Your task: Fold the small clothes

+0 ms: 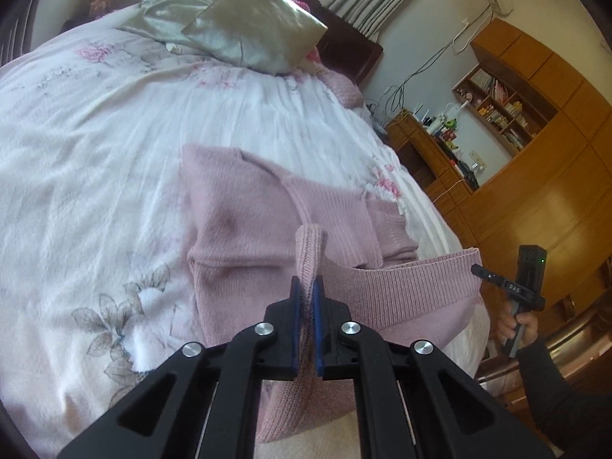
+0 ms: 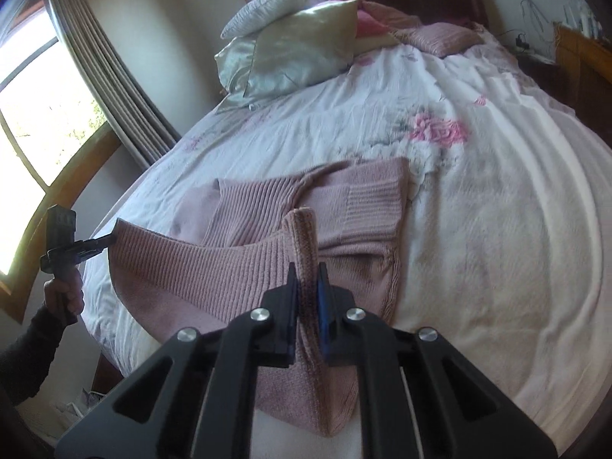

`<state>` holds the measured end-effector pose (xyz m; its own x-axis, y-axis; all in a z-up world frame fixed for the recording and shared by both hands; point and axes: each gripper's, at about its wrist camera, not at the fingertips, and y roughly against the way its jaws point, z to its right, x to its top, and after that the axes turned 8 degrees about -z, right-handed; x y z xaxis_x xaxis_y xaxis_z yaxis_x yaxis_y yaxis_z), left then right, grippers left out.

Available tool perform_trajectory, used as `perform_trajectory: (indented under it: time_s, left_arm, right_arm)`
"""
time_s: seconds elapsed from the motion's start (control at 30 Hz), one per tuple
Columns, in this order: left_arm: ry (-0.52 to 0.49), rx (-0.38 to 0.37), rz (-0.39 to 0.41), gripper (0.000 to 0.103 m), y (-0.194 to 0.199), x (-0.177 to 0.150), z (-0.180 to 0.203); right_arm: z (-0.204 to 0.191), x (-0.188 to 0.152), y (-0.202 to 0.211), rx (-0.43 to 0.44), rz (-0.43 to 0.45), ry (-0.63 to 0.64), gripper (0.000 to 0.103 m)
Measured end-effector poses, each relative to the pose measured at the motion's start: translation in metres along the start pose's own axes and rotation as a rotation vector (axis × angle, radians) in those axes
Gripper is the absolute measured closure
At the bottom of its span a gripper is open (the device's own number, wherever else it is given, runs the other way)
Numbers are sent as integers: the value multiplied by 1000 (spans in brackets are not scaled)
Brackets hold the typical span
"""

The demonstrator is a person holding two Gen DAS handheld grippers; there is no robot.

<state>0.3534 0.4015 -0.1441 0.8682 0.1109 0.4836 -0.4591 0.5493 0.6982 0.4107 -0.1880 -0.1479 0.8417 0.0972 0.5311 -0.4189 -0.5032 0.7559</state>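
Both grippers, left (image 1: 306, 298) & right (image 2: 307, 287), pinch ribbed pink sweater (image 1: 244, 229) hem.

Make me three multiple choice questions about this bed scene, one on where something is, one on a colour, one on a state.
1. Where does the sweater lie?
A. on the floral bedspread
B. on the floor
C. on a chair

2. What colour is the sweater?
A. navy
B. dusty pink
C. green

3. How is the left tool?
A. wide open
B. shut on sweater fabric
C. shut on a pillow

Answers: 1 A, it is spread over the bedspread near the bed's edge. 2 B, pink ribbed knit in both views. 3 B, a fold of knit sits pinched between its pads, as with the right tool.
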Motion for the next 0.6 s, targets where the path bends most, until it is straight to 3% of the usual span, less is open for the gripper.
perform_trajectory:
  time_s: [0.13, 0.3, 0.6]
  left_arm:
    - [15, -4, 39, 98, 1, 45, -4]
    - [37, 36, 18, 98, -25, 94, -20]
    - [156, 104, -73, 98, -90, 138, -65]
  right_arm:
    - [8, 34, -5, -21, 29, -45, 95]
    - [29, 78, -34, -52, 18, -124, 95]
    - [55, 130, -110, -185, -108, -158, 96]
